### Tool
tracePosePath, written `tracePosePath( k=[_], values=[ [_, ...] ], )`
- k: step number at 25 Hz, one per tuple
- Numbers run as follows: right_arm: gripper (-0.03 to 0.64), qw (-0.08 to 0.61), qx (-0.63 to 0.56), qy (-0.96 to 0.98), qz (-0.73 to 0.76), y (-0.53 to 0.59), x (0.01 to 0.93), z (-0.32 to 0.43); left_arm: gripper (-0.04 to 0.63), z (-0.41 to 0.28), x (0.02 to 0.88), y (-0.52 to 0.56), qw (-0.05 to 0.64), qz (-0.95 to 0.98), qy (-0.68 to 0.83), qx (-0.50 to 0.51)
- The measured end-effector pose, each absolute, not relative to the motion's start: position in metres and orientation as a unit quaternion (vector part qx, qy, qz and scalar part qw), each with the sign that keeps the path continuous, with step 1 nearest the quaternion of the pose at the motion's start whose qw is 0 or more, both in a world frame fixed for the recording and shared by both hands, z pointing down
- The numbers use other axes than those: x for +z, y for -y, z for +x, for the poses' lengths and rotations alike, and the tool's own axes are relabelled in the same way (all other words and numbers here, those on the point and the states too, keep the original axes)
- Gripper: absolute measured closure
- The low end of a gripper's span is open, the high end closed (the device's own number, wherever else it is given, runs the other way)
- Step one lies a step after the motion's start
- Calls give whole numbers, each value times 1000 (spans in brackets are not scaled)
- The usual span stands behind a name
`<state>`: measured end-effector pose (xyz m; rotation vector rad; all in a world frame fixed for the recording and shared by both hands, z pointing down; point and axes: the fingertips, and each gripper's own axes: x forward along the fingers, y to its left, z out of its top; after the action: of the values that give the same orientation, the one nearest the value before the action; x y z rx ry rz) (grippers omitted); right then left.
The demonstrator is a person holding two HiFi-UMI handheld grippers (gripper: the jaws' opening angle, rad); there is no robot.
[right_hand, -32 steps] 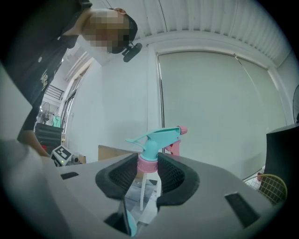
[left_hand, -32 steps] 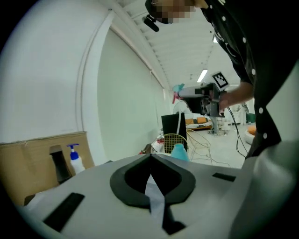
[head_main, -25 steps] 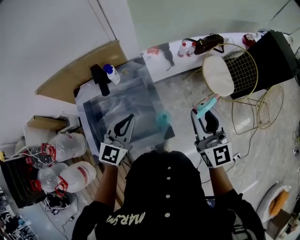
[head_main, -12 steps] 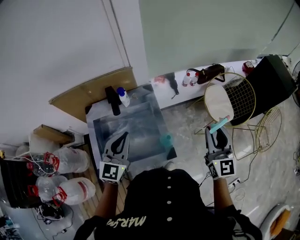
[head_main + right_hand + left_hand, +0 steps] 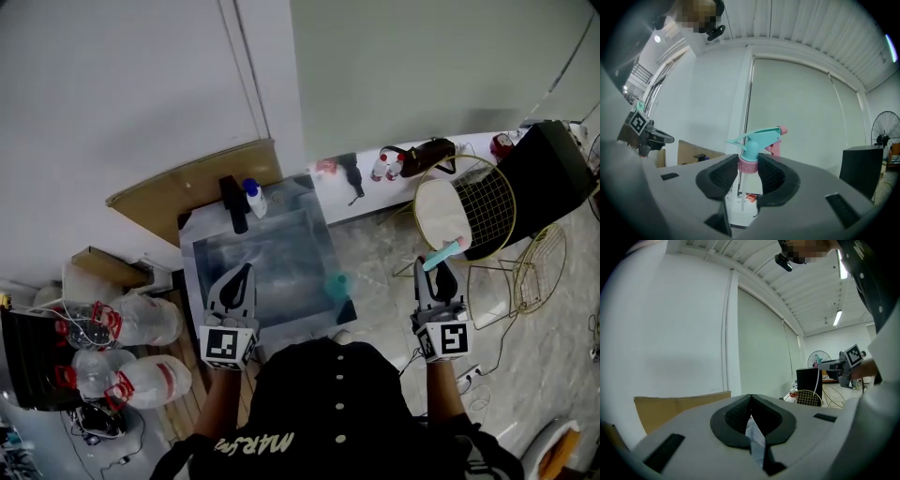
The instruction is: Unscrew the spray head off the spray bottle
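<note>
My right gripper (image 5: 748, 164) is shut on the pink collar of the teal spray head (image 5: 757, 140), whose nozzle points right and whose thin dip tube (image 5: 739, 190) hangs free below. In the head view this gripper (image 5: 441, 270) holds the spray head (image 5: 441, 251) over the floor, to the right of the table. The small teal bottle (image 5: 336, 284) stands alone near the table's front right edge. My left gripper (image 5: 240, 274) is shut and holds nothing, over the table's front left part. In its own view the left gripper (image 5: 751, 401) has its pads pressed together.
On the far side of the glossy grey table (image 5: 262, 248) stand a white bottle with a blue cap (image 5: 251, 198) and a black object (image 5: 232, 203). To the right are a gold wire chair (image 5: 466, 206) and a black box (image 5: 548, 164), and large water jugs (image 5: 131, 323) lie on the floor at left.
The right gripper has carried the spray head further right, away from the bottle. The left gripper has lifted and tilted up. The bottle has stayed where it was on the table.
</note>
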<state>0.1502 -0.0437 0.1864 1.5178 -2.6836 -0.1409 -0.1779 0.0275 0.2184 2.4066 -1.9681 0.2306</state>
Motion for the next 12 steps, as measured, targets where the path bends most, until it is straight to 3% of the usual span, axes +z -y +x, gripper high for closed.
tracePosePath(
  k=[12],
  values=[
    [469, 9, -59, 872, 486, 52, 174, 146, 571, -173, 210, -28, -2, 768, 635, 81]
  ],
)
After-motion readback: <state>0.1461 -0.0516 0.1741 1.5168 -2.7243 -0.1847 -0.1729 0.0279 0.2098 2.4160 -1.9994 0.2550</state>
